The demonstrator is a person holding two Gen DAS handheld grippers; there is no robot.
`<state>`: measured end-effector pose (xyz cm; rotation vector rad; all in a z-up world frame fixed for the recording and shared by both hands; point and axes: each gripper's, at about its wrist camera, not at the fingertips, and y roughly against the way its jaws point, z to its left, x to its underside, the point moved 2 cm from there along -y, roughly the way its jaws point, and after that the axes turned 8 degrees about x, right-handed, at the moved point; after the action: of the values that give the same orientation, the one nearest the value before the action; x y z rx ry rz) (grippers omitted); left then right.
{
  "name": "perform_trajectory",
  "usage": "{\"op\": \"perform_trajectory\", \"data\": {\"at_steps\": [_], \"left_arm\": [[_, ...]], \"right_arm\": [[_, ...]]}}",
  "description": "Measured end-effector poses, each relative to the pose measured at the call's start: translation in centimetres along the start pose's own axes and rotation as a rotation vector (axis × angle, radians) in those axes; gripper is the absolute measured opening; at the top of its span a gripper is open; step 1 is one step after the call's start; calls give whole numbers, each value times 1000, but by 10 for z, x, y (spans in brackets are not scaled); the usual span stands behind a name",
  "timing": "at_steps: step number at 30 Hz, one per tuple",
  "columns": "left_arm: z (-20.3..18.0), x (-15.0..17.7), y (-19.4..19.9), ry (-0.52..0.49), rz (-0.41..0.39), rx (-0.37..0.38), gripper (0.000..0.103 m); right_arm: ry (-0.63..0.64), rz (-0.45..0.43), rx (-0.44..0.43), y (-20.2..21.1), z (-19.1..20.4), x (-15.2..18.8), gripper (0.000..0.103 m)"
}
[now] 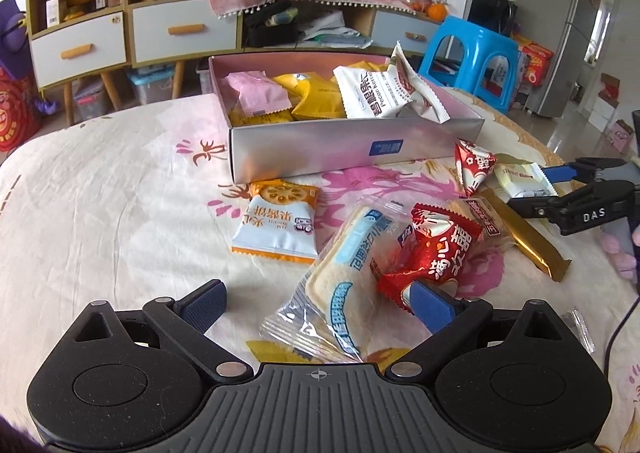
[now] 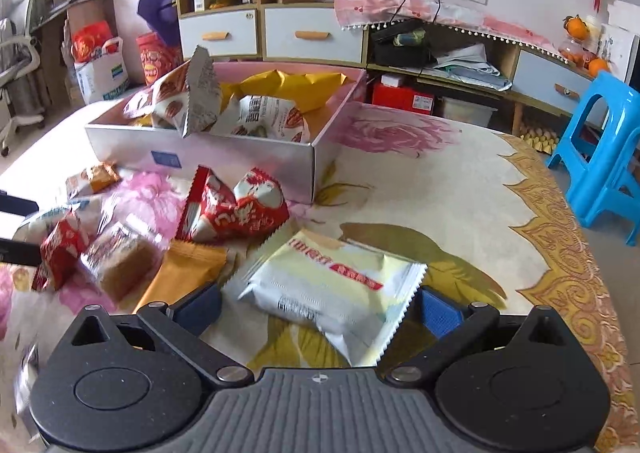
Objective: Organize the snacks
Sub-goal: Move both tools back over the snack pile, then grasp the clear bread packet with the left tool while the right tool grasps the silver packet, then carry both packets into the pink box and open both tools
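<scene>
A silver box [image 1: 320, 149] with a pink inside holds several snack packs; it also shows in the right wrist view [image 2: 240, 157]. My left gripper [image 1: 320, 303] is open around a clear-wrapped white bread pack [image 1: 344, 273], beside a red candy pack [image 1: 432, 249]. My right gripper [image 2: 318, 307] is open around a pale yellow and white snack pack [image 2: 332, 289] lying on the table. The right gripper [image 1: 560, 189] also shows at the right edge of the left wrist view, over that pack [image 1: 520, 177].
An orange and white biscuit pack [image 1: 280, 219], a gold bar [image 1: 524, 237] and another red pack [image 2: 236, 209] lie on the flowered tablecloth [image 1: 100, 213]. An orange pack [image 2: 188, 273] and a brown cake pack [image 2: 120, 261] lie left of my right gripper. A blue stool [image 2: 600, 157] stands beyond the table.
</scene>
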<state>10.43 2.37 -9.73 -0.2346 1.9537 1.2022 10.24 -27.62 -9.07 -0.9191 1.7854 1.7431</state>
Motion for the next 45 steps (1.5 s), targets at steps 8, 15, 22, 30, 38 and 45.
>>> {"op": "perform_trajectory", "data": {"at_steps": [8, 15, 22, 30, 38, 45], "left_arm": [[3, -5, -3, -21, -10, -21, 91], [2, -7, 2, -11, -16, -11, 58], [-6, -9, 4, 9, -12, 10, 34], [-13, -12, 15, 42, -17, 20, 18], [-12, -18, 27, 71, -41, 19, 16], [-15, -28, 42, 81, -85, 25, 12]], "right_arm": [[-21, -42, -1, -10, 0, -5, 95], [-28, -73, -9, -4, -1, -3, 79], [-45, -78, -6, 1, 2, -7, 23], [-121, -47, -18, 0, -4, -11, 6], [-115, -48, -20, 6, 1, -14, 4], [-110, -67, -24, 20, 4, -21, 4]]}}
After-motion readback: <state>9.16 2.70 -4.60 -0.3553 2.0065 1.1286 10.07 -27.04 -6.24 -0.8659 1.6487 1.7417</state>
